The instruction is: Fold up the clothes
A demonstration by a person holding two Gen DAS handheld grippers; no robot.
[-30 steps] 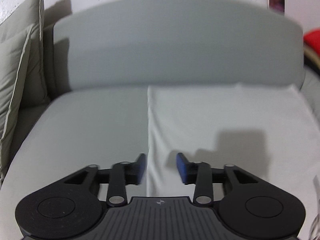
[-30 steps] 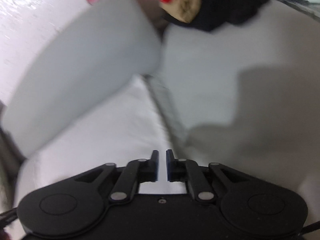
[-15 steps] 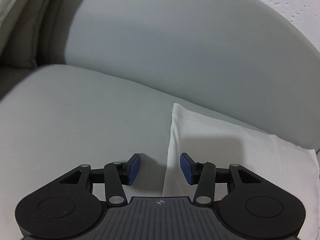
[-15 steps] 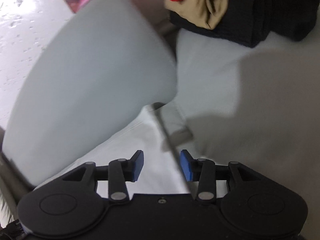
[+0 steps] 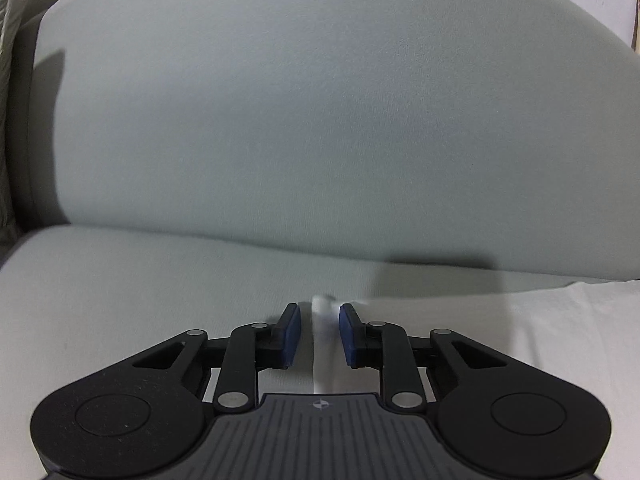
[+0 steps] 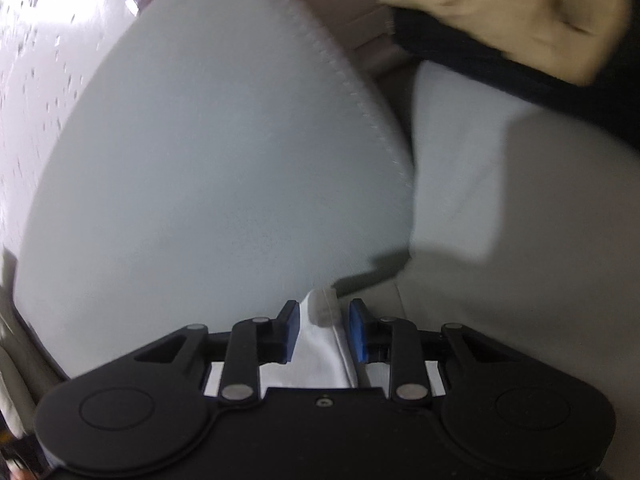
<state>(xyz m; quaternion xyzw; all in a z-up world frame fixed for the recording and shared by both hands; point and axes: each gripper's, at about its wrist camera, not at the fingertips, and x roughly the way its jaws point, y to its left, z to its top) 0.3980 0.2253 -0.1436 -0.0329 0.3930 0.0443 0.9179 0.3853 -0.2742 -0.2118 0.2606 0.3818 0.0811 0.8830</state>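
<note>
**Shirt corners between both sets of fingers, nothing pinched yet**

Shirt (image 5: 540, 340) lay flat and white on the sofa seat (image 5: 140, 300), its far edge close under the backrest (image 5: 320, 120). I cannot say for certain it was a shirt; only pale folded cloth with a stitched hem showed.

My left gripper (image 5: 319, 330) sat low over the seat with its blue pads (image 5: 291, 334) parted, a moderate gap between them. The cloth's left far corner (image 5: 322, 304) stood in that gap, touching neither pad as far as I could tell. I held nothing there.

My right gripper (image 6: 322, 330) was parted about as wide. The right far corner (image 6: 320, 312), a doubled hem bunched slightly upward, rose between the pads (image 6: 357, 336). It looked near the left pad, but I could not tell whether it touched. No grip there either.

I judged the cloth light, soft and limp. It would sag and drag if lifted by one corner, so both corners should go up together. Thin cotton slides little on rubber pads, though a shallow bite on the very tip could slip out. I thought it best to take each corner a little inside the hem, through all layers, so the lower layer would not peel away.

A pile of clothes (image 6: 520, 12), tan over black, lay further along the sofa, well apart.
</note>
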